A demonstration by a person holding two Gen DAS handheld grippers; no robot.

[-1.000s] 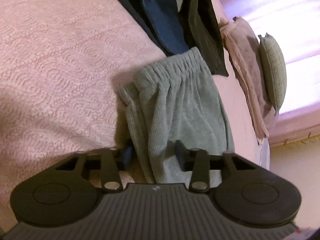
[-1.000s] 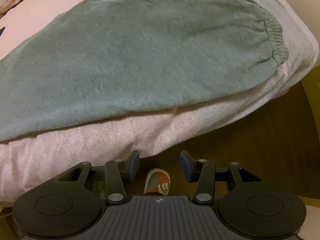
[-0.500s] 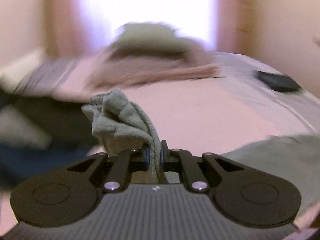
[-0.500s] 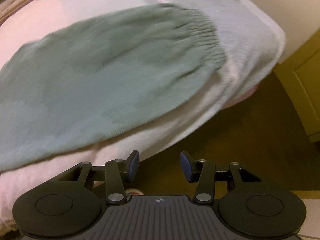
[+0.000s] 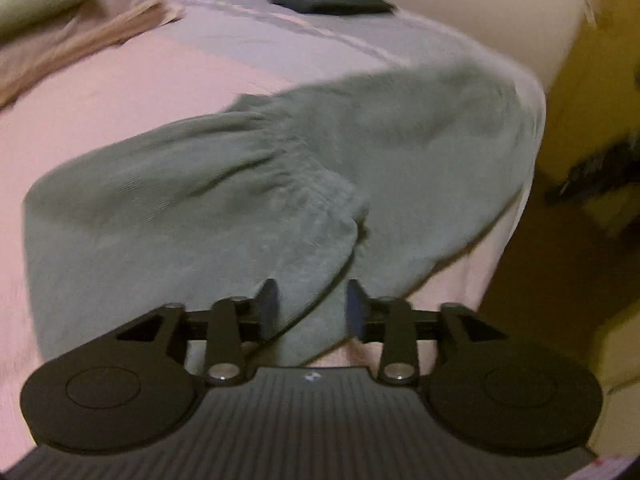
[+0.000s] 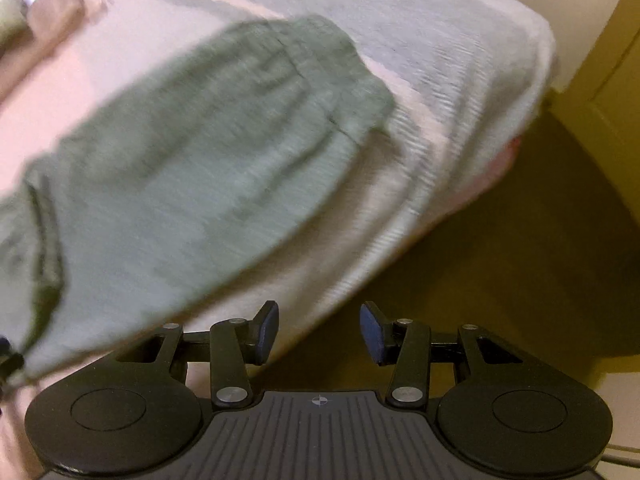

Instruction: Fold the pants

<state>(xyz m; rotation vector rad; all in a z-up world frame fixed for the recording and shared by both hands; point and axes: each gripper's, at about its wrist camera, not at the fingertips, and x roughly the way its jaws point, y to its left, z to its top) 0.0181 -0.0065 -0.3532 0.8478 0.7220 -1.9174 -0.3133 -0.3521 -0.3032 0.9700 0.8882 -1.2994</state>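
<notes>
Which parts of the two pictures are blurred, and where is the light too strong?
Left wrist view: the green pants are slightly smeared, the left gripper sharp, and the top left corner glares. Right wrist view: stronger motion blur streaks the pants and the bedspread; the right gripper stays sharp.

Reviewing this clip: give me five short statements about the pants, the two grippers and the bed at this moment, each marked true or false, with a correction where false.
1. The green pants lie folded over on themselves on the bed. True.
2. The left gripper is clamped shut on the pants. False: its fingers stand apart, with cloth between them but not pinched.
3. The right gripper is open and holds nothing. True.
4. The pants hang off the bed onto the floor. False: they rest on the pink bedspread, near its corner.
5. A dark flat object lies on the far part of the bed. True.
</notes>
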